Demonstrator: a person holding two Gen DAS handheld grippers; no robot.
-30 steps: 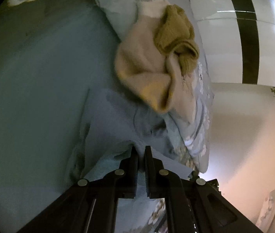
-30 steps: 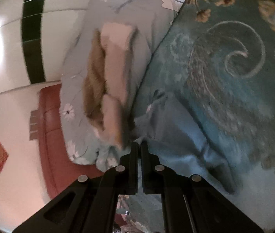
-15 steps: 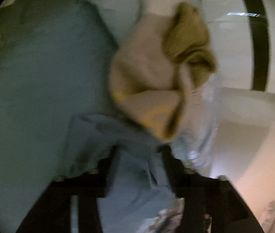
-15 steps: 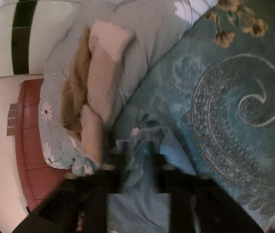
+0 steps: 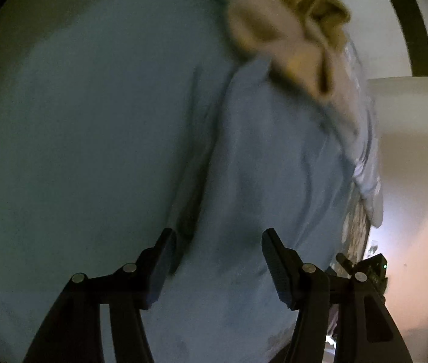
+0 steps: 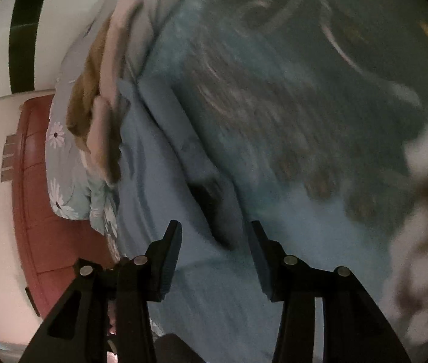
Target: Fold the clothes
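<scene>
**Between Both Grippers: Blue Garment Flat on the Bed, Fingers Spread**

Ahead of the left gripper (image 5: 218, 242), the blue garment (image 5: 268, 181) lies spread on the bedspread (image 5: 77, 151). The 2 fingers stand wide apart with nothing between the pads; the garment's edge runs just beyond the left finger. Further ahead and to the right of this gripper, a bundle of beige and mustard knitwear (image 5: 289, 21) rests on a floral pillow (image 5: 362, 139), its lower end touching or overlapping the top of the blue garment. The view is blurred, so finer creases cannot be read.

Ahead of the right gripper (image 6: 214, 236), the same blue garment (image 6: 159, 187) extends forward and to the left, with a dark fold lying just beyond the gap between the fingers. The 2 fingers are spread, gripping nothing. To the left of this gripper sit the beige and mustard knitwear (image 6: 99, 99) on the floral pillow (image 6: 62, 163), with a red headboard (image 6: 38, 211) beyond. To the right, the bedspread's (image 6: 304, 106) swirl pattern fills the view; a blurred pale shape at the far right cannot be identified.
</scene>
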